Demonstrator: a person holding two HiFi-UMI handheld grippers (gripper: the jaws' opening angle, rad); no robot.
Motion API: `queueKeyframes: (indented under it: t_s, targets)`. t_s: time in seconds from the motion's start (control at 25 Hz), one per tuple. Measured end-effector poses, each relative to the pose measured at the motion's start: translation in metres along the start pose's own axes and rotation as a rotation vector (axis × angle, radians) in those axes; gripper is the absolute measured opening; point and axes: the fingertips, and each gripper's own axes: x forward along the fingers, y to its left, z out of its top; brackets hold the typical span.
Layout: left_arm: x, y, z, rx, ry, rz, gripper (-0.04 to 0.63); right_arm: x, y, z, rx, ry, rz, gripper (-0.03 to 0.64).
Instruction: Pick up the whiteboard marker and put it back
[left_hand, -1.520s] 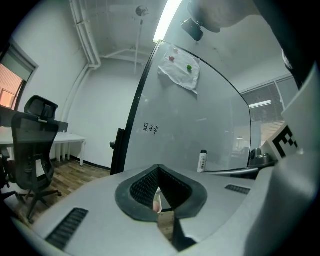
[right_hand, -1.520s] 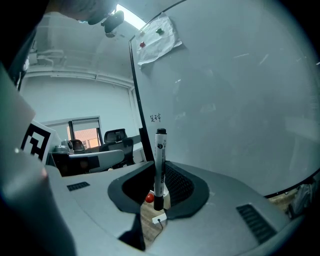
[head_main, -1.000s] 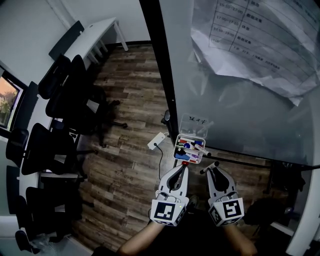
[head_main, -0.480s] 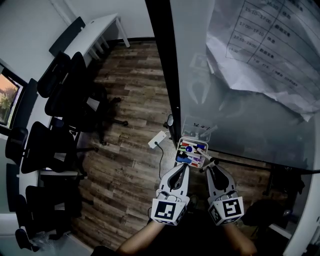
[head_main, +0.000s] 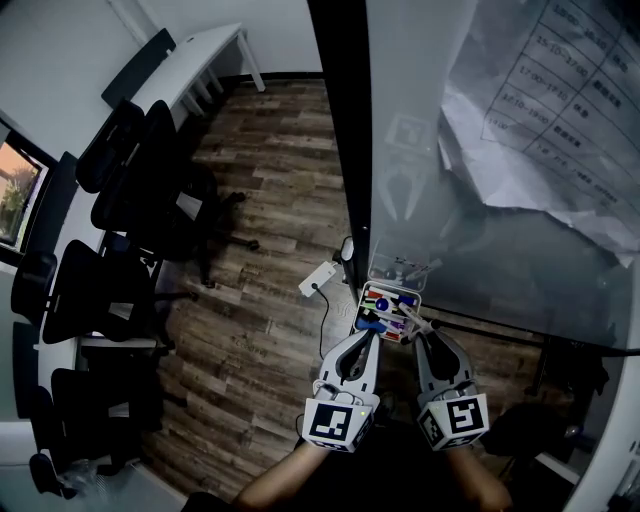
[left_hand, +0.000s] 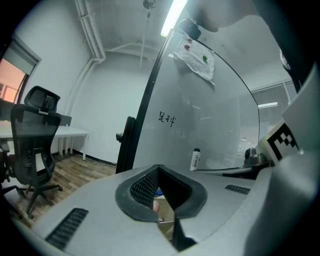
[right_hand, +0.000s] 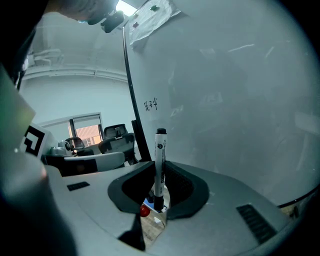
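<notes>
A white whiteboard marker with a black cap (right_hand: 160, 165) stands upright between the pads of my right gripper (right_hand: 159, 172), which is shut on it. In the head view the right gripper (head_main: 424, 336) holds the marker (head_main: 413, 320) over the right edge of a small tray (head_main: 372, 292) fixed low on the whiteboard (head_main: 480, 230). The tray holds coloured markers and magnets. My left gripper (head_main: 363, 342) sits just below the tray, its jaws together and holding nothing. From the left gripper view (left_hand: 159, 170) the marker (left_hand: 195, 160) shows to the right.
Black office chairs (head_main: 120, 250) and a white desk (head_main: 200, 60) stand to the left on the wooden floor. A white power strip (head_main: 316, 278) lies near the board's black post (head_main: 345, 130). Printed papers (head_main: 540, 130) hang on the whiteboard.
The tray now lies closer to both grippers. My right gripper has moved toward it with the marker, reaching its right edge. The left gripper has stayed put.
</notes>
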Motion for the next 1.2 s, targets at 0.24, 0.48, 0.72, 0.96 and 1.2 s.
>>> queueKeyframes:
  t_s: [0.24,0.48,0.72,0.96,1.2]
  targets:
    - [0.003,0.001,-0.003,-0.009,0.007,-0.001,0.006,0.005,-0.003,-0.005,-0.003,0.012,0.000,0.074]
    - [0.004,0.004,-0.007,0.005,0.019,-0.002,0.006,0.008,-0.005,-0.011,0.005,0.026,-0.010,0.074]
    - [0.004,0.006,-0.009,0.012,0.025,-0.002,0.005,0.014,-0.001,-0.015,-0.009,0.034,-0.001,0.074]
    - [0.003,0.009,-0.009,-0.007,0.024,0.006,0.005,0.019,-0.001,-0.019,-0.009,0.034,-0.005,0.075]
    - [0.001,0.016,-0.011,0.007,0.032,0.011,0.006,0.024,-0.003,-0.026,-0.009,0.060,-0.018,0.074]
